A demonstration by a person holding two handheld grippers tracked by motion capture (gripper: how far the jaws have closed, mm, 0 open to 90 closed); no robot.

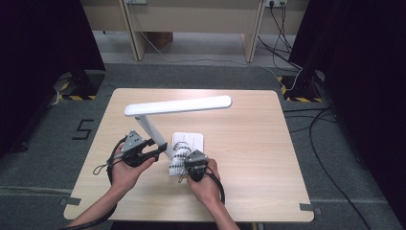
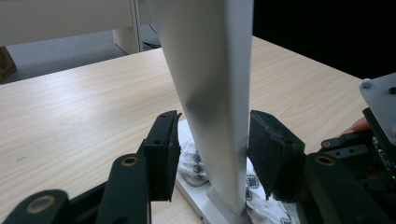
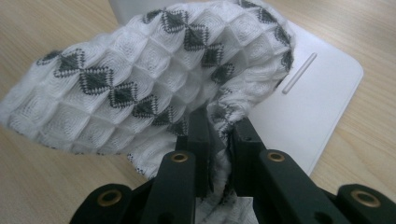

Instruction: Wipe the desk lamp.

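R gripper (image 3: 217, 128) is pinching a soft, light waffle cloth (image 3: 140, 84) on the lamp base (image 3: 317, 93), mid-bench (image 1: 249, 158); it's bunching easily, so grip a folded edge. L gripper (image 2: 212, 149) is straddling the stiff, smooth lamp post (image 2: 210, 93), jaws spread, pads prob. not pressing.

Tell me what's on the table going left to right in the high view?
Left gripper → slanted white stem of the desk lamp → white cloth with dark diamonds → right gripper → bare light wooden table.
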